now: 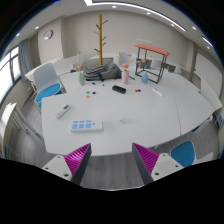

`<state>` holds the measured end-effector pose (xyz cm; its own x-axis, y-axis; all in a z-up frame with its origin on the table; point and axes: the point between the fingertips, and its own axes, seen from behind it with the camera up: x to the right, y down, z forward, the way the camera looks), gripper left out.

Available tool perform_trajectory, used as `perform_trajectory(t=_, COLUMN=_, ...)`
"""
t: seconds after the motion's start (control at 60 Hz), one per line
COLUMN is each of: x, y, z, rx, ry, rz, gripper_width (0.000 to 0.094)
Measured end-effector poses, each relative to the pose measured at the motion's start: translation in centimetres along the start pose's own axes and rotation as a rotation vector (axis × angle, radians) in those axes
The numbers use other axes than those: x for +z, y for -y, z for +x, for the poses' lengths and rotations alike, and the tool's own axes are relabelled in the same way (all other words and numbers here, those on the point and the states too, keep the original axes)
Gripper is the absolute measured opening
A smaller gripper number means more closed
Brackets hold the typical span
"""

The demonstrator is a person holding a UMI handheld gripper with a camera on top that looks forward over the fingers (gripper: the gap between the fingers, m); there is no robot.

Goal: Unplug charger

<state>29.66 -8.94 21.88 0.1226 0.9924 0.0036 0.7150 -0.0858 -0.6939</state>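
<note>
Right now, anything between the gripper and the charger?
Nothing visible. Gripper is open; only bare table lies between it and the white strip just ahead, which likely holds the charger.

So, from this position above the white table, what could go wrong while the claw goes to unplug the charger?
1. The charger cannot be told apart among the small things far down the table, so the open claw may head for the wrong item.
2. The flat tray lies just ahead of the fingers; a low approach could push it.
3. The bottle stands upright in the far clutter and may tip if bumped.
</note>
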Motion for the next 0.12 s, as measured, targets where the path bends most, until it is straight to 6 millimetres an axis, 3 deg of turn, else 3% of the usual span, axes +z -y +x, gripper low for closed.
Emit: perform_trajectory(t=0.117, x=-0.18, y=0.12, z=-0.80, rx=-0.005, ry=0.014, rz=0.001, gripper_width=0.0859)
